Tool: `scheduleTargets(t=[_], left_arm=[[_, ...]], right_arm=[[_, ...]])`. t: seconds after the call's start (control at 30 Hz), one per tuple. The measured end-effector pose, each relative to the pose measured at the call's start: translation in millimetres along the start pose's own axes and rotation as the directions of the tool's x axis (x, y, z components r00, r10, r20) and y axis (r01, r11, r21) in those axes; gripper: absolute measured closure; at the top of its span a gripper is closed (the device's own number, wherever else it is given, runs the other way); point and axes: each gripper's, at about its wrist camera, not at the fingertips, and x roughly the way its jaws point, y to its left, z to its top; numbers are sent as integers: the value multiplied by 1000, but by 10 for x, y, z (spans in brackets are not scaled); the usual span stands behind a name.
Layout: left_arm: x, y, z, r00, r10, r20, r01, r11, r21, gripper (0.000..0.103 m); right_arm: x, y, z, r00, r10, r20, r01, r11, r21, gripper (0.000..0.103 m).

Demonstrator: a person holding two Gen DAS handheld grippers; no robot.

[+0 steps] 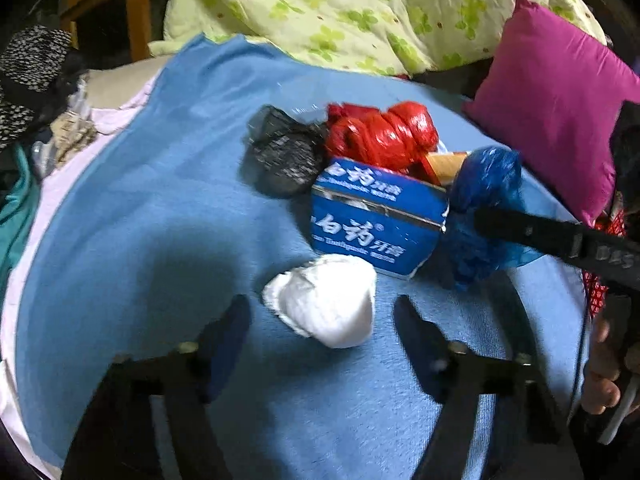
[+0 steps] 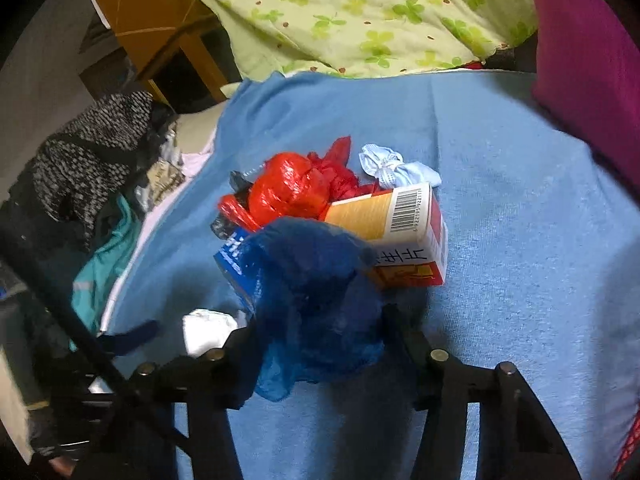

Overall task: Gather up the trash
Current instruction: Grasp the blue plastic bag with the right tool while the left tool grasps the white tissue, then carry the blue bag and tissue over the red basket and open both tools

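From the left wrist, the left tool (image 1: 322, 322) hangs over a blue blanket (image 1: 160, 208) with its jaws spread wide, and a crumpled white wad (image 1: 326, 300) lies between the two fingertips, touching neither as far as the blur lets me tell. Just ahead of the wad stands a blue toothpaste box (image 1: 376, 220). Beyond the box sit a knotted red bag (image 1: 384, 132) and, to its left, a crumpled black bag (image 1: 286, 152). To the right of the box a blue bag (image 1: 486, 184) bulges, with a finger (image 1: 532, 234) of the right tool lying across it. A pink pillow (image 1: 560, 96) lies far ahead on the right, and a green flowered quilt (image 1: 360, 8) lies across the back.

From the right wrist, the right tool (image 2: 316, 320) is closed on the blue bag (image 2: 312, 292) — the plastic fills the gap between its fingers and hangs down in front. Straight ahead lies an orange and white carton (image 2: 400, 232) with a barcode, on its side, touching the bag. Behind it are the red bag (image 2: 292, 188) and a small pale blue wad (image 2: 396, 170). The white wad (image 2: 208, 330) shows to the left, near the tip of the left tool (image 2: 128, 338), whose jaws I cannot judge here. Dark clothes (image 2: 92, 160) are heaped far left, off the blanket (image 2: 520, 200).
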Motion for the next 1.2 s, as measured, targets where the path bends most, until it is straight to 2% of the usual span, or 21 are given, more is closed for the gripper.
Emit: scheduleTargets(t=[0.03,0.1,0.27,0.37,0.57,0.7,0.8,0.9,1.0,1.1,1.2], left_arm=[[35,-9,-1,1000,-10,-11,9,1000,-3,45],[84,-24,-14,999,-28,-30,28,1000,-9,62],[47,-59,-53,999,-43,-12,43,999,-9,72],[-30,-99,-68,999,-46,9,46,999,-12,74],[-472,-351,-80,994,-44,96,41,999,30,75],[-813,-616,-9,985,-62,160,48,995,91,75],[-1077,-895,68,974,-104,201,76,987,145,75],[-1313,-1276,193,959,-159,236,107,969,221,74],[-1476,-1737,298,937,-255,239,176,935,308,74],[-1519,-2240,355,916,-348,201,253,888,384,74],[-1433,-2765,373,901,-413,133,320,839,440,74]], right_arm=[[-24,-12,-8,1000,4,5,-4,1000,3,47],[-64,-24,-10,1000,8,11,-8,1000,3,48],[-289,-25,-36,998,23,52,-22,1000,-15,48],[-508,-47,-66,995,13,98,-10,999,-31,48],[-999,-123,-135,980,21,198,-13,999,-42,48],[-1410,-238,-205,959,47,281,-44,999,-15,48],[-1813,-346,-275,933,58,356,-69,997,18,48],[-2208,-442,-354,908,30,419,-62,996,64,48],[-2682,-608,-528,886,-51,461,-8,992,124,48],[-3086,-872,-708,880,-142,453,52,977,205,48],[-3415,-1183,-858,881,-191,432,57,951,305,48]])
